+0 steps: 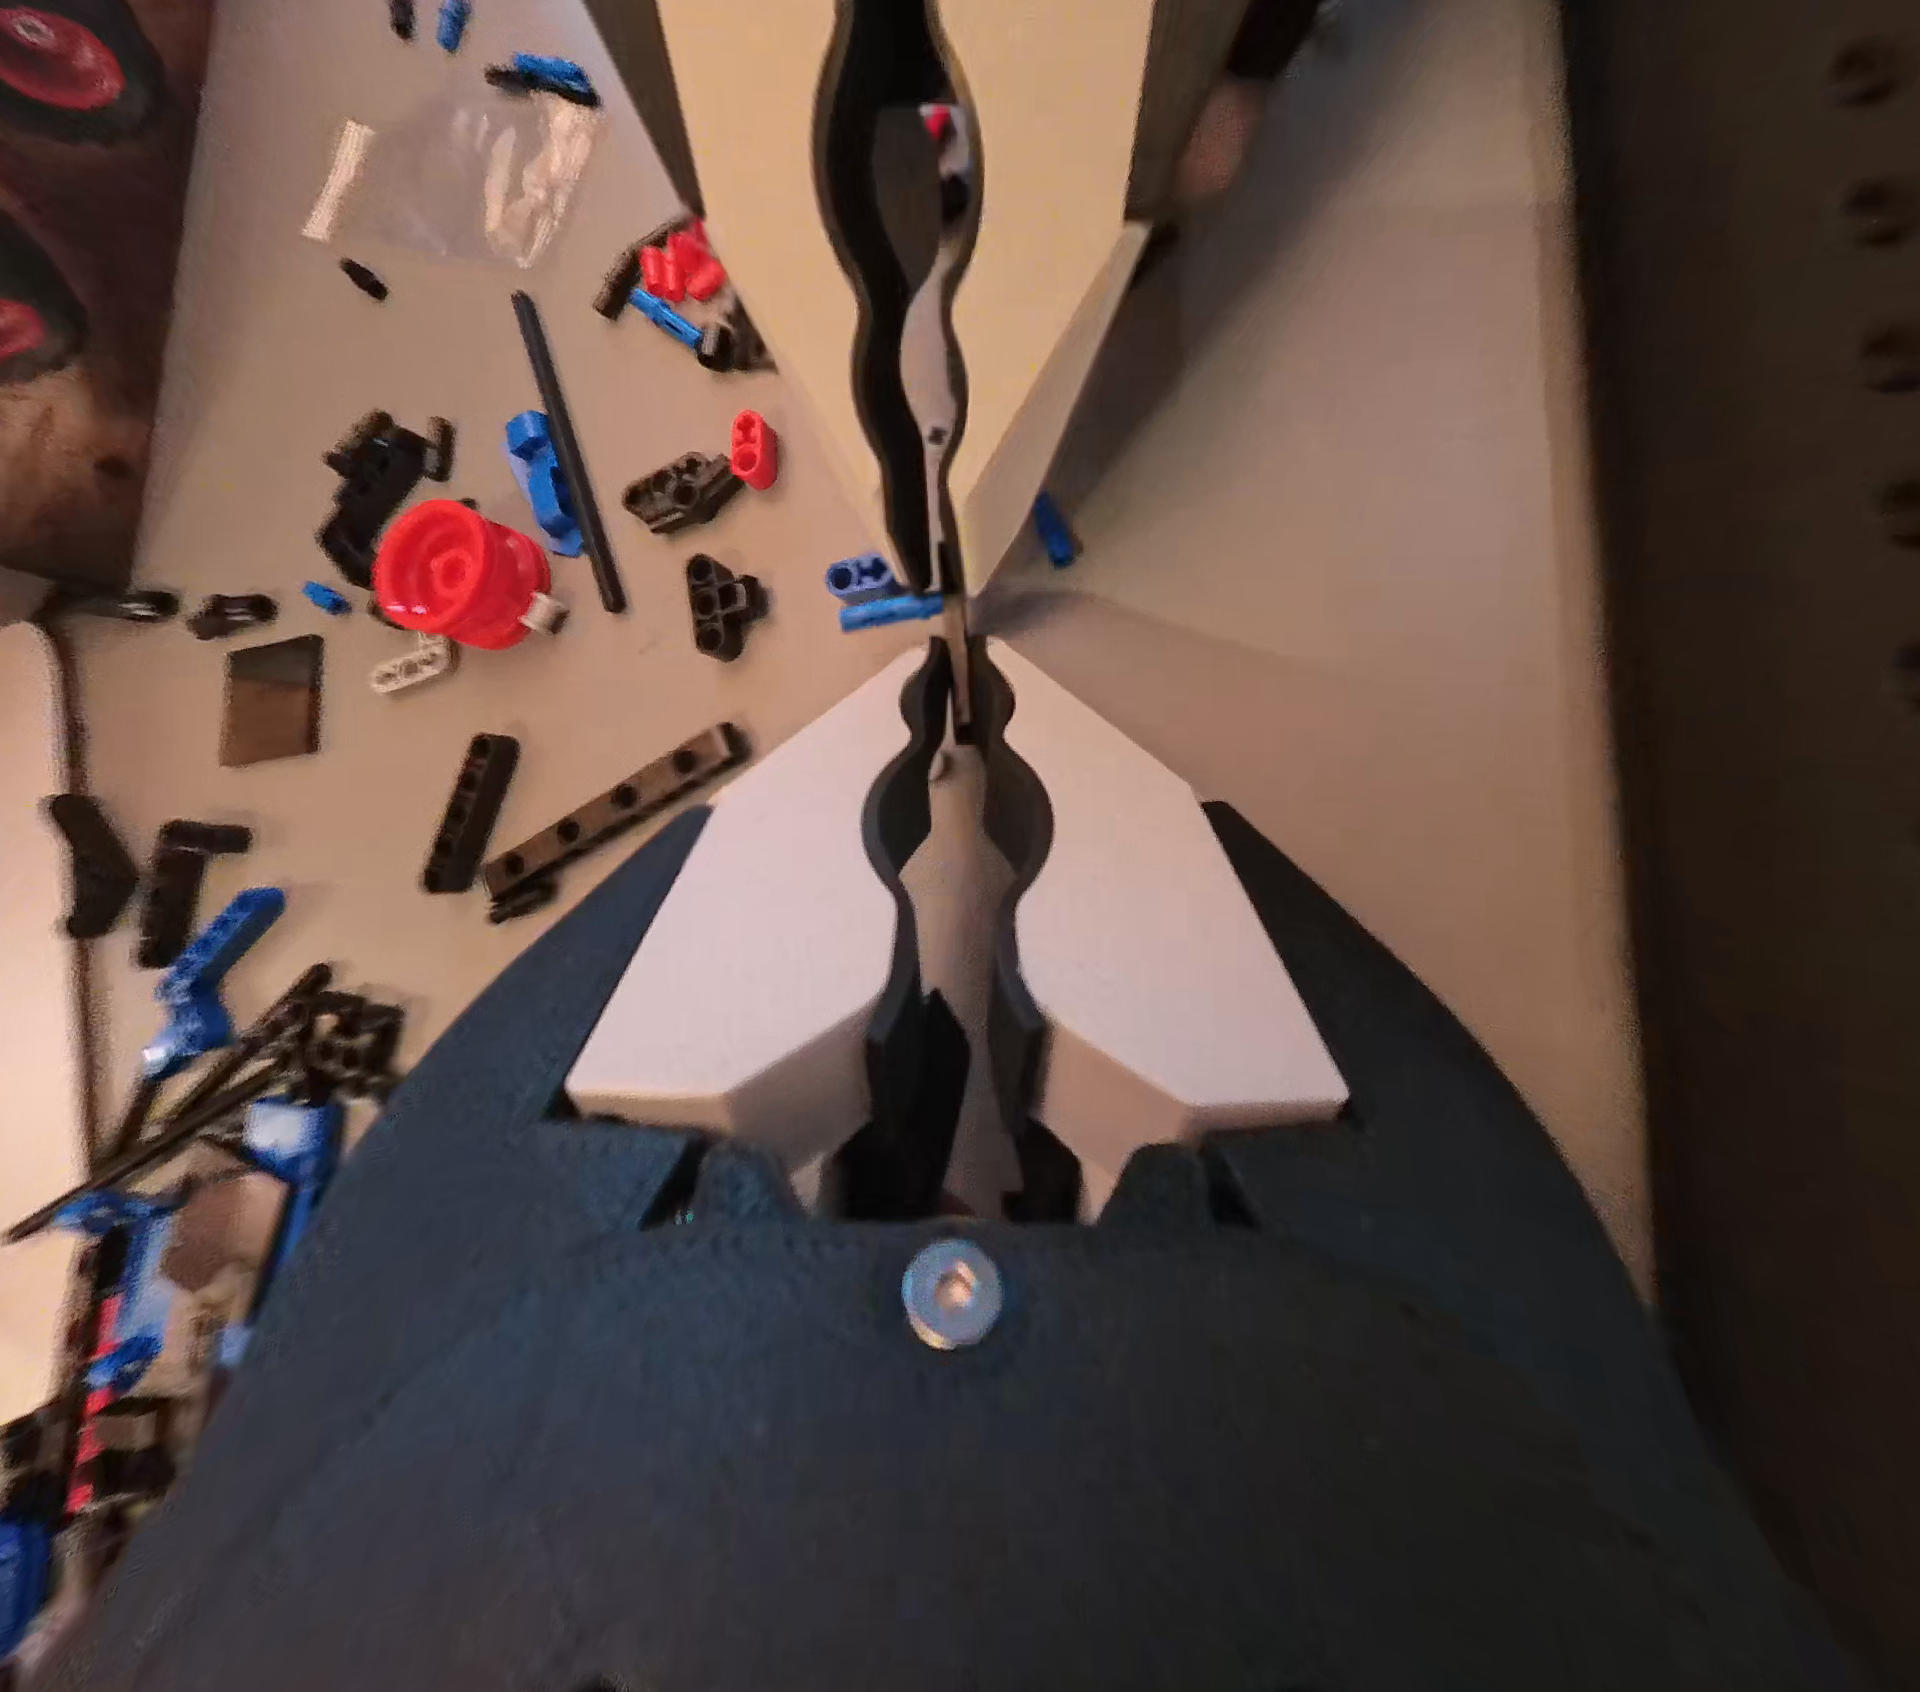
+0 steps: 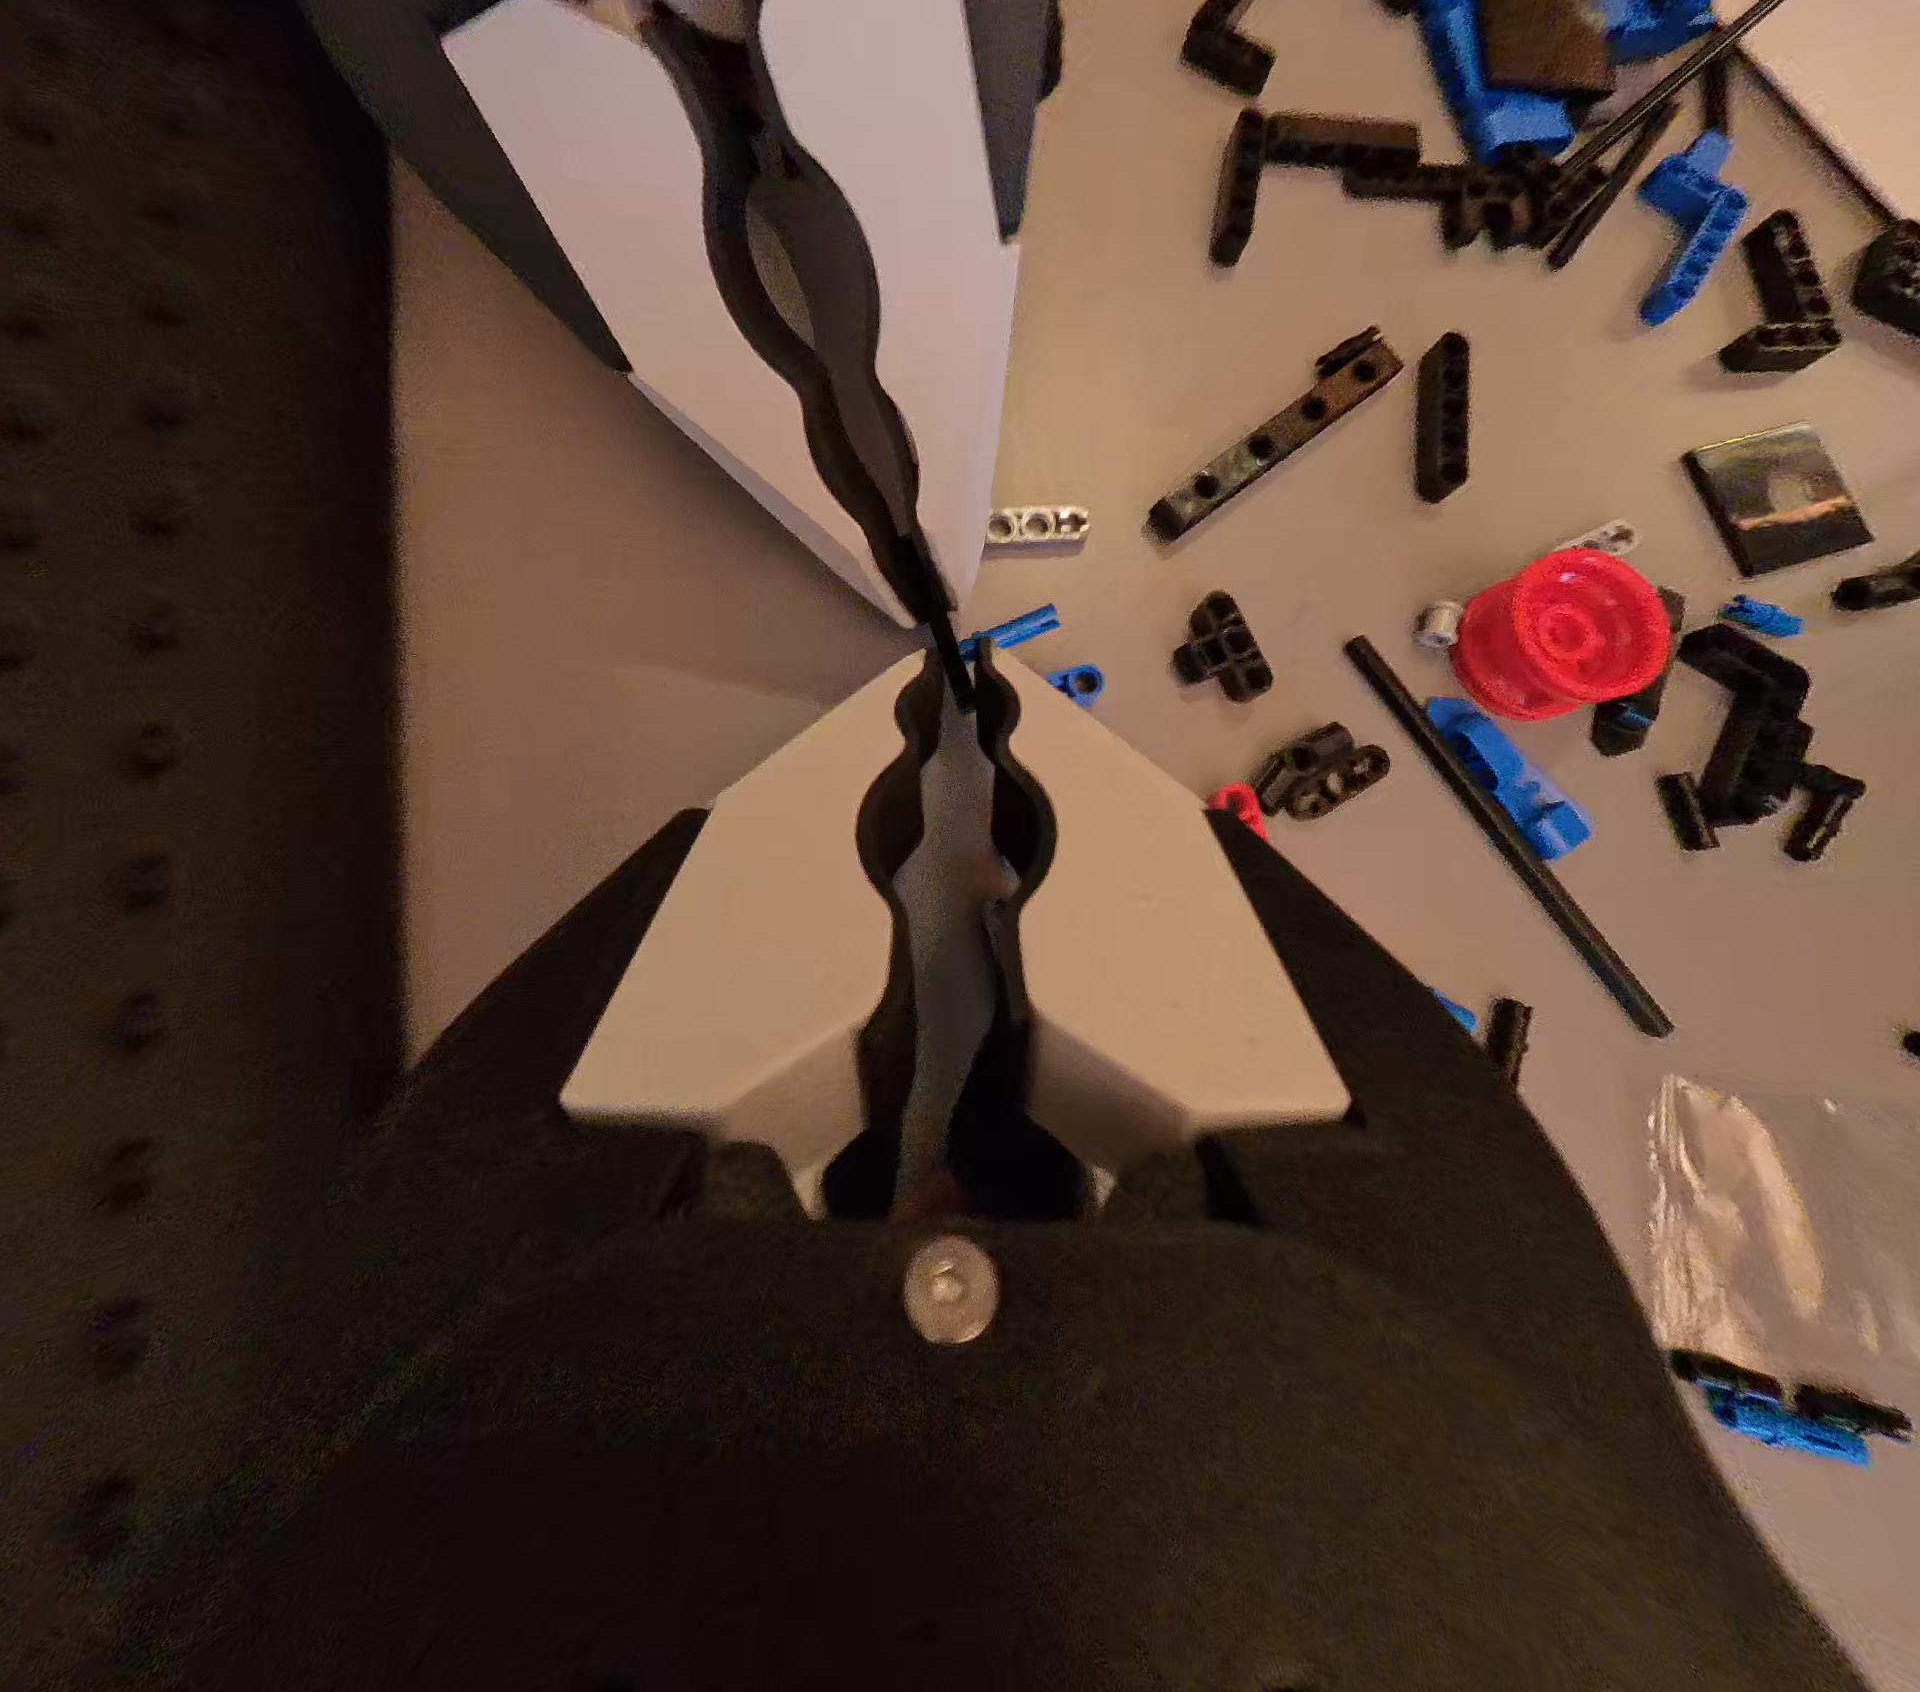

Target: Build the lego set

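Left wrist view: both grippers (image 1: 951, 655) (image 2: 961, 676) seen tip to tip, jaws pressed nearly together, each pinching a thin black piece (image 2: 956, 660); blue pin (image 1: 888, 608) lies just beside. Loose parts, red wheel (image 1: 457, 572), spread on table (image 1: 1299, 603). Joining step judged in hand; fine alignment needed next

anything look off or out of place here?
Nothing damaged. The left tool and right tool meet tip to tip on a thin black piece. Loose parts, including the red plastic wheel hub, lie scattered on the beige table.
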Tool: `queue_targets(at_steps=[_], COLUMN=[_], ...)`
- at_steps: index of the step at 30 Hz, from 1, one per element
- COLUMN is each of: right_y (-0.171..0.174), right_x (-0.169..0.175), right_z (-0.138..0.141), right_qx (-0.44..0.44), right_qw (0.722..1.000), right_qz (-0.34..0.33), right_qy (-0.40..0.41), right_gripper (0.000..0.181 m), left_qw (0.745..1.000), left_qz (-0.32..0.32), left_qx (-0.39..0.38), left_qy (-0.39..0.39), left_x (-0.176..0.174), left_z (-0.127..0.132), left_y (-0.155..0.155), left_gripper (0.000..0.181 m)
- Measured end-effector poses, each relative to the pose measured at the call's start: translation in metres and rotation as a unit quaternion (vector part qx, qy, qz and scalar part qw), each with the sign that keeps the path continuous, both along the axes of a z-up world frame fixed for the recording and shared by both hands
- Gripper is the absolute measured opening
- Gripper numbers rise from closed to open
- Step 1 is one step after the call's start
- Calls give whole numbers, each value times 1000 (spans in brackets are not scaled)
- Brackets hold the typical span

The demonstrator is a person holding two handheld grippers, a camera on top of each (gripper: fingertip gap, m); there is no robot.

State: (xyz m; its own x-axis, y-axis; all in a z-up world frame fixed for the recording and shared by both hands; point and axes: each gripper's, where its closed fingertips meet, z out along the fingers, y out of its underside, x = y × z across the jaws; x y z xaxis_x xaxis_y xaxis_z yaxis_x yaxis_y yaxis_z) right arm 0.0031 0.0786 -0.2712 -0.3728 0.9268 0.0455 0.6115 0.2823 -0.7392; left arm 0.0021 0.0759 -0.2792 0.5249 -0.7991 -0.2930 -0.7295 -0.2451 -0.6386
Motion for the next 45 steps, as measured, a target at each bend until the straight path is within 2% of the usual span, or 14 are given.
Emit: queue_targets(at_steps=[5, 8, 13, 17, 25, 28, 31, 34, 38, 40, 41, 43, 44, 45], right_y=[14, 13, 12, 11, 15, 17, 16, 11, 12, 15, 17, 32, 37, 37], right_x=[-4, -3, -3, -3, -7, -9, -11, -9, -12, -13, -14, -13, -11, -10], right_z=[36, 37, 48, 52, 69, 86, 91, 80, 91, 93, 93, 107, 109, 106], right_qx=[-105, -165, -238, -281, -259, -280, -303, -260, -219, -246, -262, -302, -293, -274], right_qw=[991, 983, 966, 954, 956, 944, 937, 953, 958, 951, 946, 927, 930, 938], right_qz=[-52, -60, -66, -62, -65, -74, -76, -70, -72, -79, -86, -103, -102, -100], right_qy=[67, 59, 75, 78, 124, 159, 159, 136, 170, 172, 172, 197, 196, 187], right_gripper=[7, 11, 2, 9, 0, 0, 0, 0, 0, 0, 0, 0, 0, 0], left_qw=[992, 982, 966, 958, 950, 957, 942, 938, 961, 957, 955, 956, 946, 940], left_qz=[-36, -36, -40, -41, -23, 2, -7, -32, 1, 9, -1, -90, -111, -101], left_qx=[115, 162, 221, 242, 273, 280, 317, 309, 271, 281, 282, 257, 265, 280], left_qy=[48, 90, 128, 149, 146, 70, 108, 154, 62, 71, 86, 107, 150, 167], left_x=[3, 4, 2, 3, 2, -1, 1, 6, 3, 1, 4, 33, 41, 39], left_z=[27, 33, 41, 44, 58, 74, 81, 68, 77, 80, 78, 53, 42, 45], left_y=[1, 5, 9, 11, 15, 16, 14, 11, 12, 13, 12, -9, -12, -7], left_gripper=[0, 0, 0, 0, 0, 1, 0, 1, 1, 1, 1, 0, 0, 1])
